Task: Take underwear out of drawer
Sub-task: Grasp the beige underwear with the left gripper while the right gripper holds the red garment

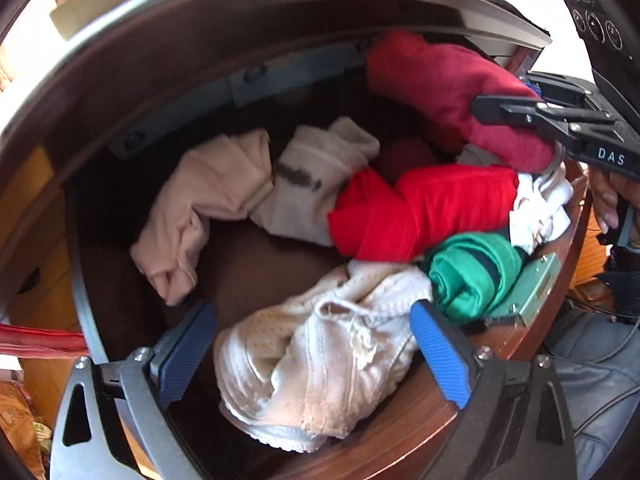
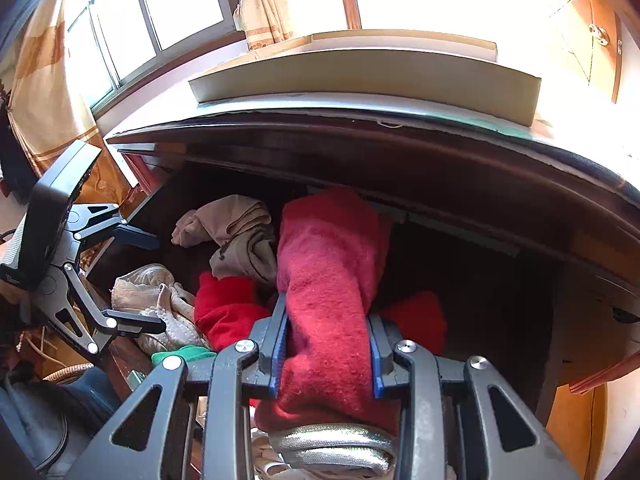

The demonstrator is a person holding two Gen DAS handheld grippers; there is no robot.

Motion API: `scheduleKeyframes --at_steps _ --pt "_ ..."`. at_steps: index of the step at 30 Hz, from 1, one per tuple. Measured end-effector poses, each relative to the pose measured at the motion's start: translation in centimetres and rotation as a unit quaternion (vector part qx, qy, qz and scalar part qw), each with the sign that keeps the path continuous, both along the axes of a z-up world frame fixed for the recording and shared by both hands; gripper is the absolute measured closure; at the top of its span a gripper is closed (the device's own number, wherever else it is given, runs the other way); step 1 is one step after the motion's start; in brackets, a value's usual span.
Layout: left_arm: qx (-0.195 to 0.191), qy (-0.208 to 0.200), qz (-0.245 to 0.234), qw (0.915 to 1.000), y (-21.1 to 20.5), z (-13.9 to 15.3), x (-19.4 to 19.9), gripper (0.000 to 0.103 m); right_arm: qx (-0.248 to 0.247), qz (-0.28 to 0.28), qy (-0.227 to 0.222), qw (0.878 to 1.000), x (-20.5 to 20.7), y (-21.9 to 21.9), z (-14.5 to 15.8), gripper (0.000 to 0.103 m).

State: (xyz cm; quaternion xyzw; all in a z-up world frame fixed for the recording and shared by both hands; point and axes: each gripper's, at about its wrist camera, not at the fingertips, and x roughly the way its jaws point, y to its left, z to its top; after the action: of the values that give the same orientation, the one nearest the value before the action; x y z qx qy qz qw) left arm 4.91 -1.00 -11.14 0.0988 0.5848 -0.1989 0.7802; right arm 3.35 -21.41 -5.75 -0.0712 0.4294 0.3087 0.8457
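Observation:
An open dark wooden drawer (image 1: 404, 428) holds a heap of underwear. My left gripper (image 1: 316, 340) points down into its front part, open, its blue pads (image 1: 188, 344) straddling a crumpled cream mesh piece (image 1: 320, 352); the left pad stands apart from the cloth. My right gripper (image 2: 328, 344) is shut on a dark red piece (image 2: 332, 264), which stands lifted above the heap and is also seen from the left wrist (image 1: 452, 88). In the right wrist view the left gripper (image 2: 158, 283) hovers over the cream piece (image 2: 152, 284).
Bright red (image 1: 420, 208), green (image 1: 468, 276), beige (image 1: 208, 200), off-white printed (image 1: 316, 176) and white (image 1: 540, 208) garments lie in the drawer. The tabletop edge (image 2: 360, 120) overhangs its back, with a flat box (image 2: 360, 76) on top. A jeans-clad leg (image 1: 592, 392) is at the right.

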Motion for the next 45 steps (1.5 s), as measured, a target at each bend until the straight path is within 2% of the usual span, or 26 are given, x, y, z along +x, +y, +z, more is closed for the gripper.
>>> scheduleKeyframes --at_steps 2,8,11,14,20,22,24,25,26,28,32,37,45 --pt "-0.019 0.023 0.001 0.9996 0.4 -0.2 0.4 0.007 -0.002 0.003 0.003 1.0 0.0 0.2 -0.2 0.068" --pt "-0.033 0.094 -0.035 0.9944 -0.1 -1.4 2.2 0.009 -0.017 0.011 0.008 1.0 0.1 0.9 -0.5 0.068" --pt "-0.001 0.111 -0.07 0.9913 -0.7 -1.9 3.1 0.011 -0.016 0.011 0.011 1.0 0.1 0.8 -0.5 0.068" --pt "0.011 0.126 -0.094 0.9876 -1.8 -2.3 4.4 0.012 -0.017 0.012 0.012 1.0 0.1 1.0 -0.6 0.068" --pt "-0.017 0.153 -0.107 0.9823 -3.0 -3.1 6.6 0.014 -0.018 0.012 0.015 1.0 0.2 1.1 -0.7 0.068" --pt "-0.026 0.143 -0.107 0.9835 -3.2 -3.3 6.3 0.019 -0.019 0.012 0.015 1.0 0.2 1.1 -0.8 0.068" --pt "-0.043 0.138 -0.105 0.9839 -2.4 -2.6 6.3 0.033 -0.018 0.012 0.015 1.0 0.2 1.2 -0.8 0.068" --pt "-0.047 0.132 -0.103 0.9847 -1.8 -1.9 5.7 0.05 -0.018 0.012 0.015 1.0 0.2 1.2 -0.8 0.068" --pt "-0.037 0.122 -0.103 0.9865 -1.7 -1.7 5.6 0.057 -0.018 0.012 0.015 1.0 0.3 1.2 -0.8 0.068" --pt "-0.046 0.116 -0.098 0.9873 -1.3 -1.4 5.5 0.062 -0.018 0.011 0.015 1.0 0.3 1.2 -0.8 0.068" --pt "-0.058 0.095 -0.083 0.9903 -0.5 -0.5 5.0 0.069 -0.021 0.012 0.014 1.0 0.2 1.3 -0.9 0.068" --pt "-0.077 0.05 -0.055 0.9943 1.6 1.7 3.3 0.077 -0.019 0.009 0.011 1.0 0.2 1.2 -0.9 0.068" --pt "-0.121 -0.012 0.001 0.9926 5.1 4.8 0.4 0.083 -0.007 0.006 -0.001 1.0 0.0 0.8 -0.5 0.068"
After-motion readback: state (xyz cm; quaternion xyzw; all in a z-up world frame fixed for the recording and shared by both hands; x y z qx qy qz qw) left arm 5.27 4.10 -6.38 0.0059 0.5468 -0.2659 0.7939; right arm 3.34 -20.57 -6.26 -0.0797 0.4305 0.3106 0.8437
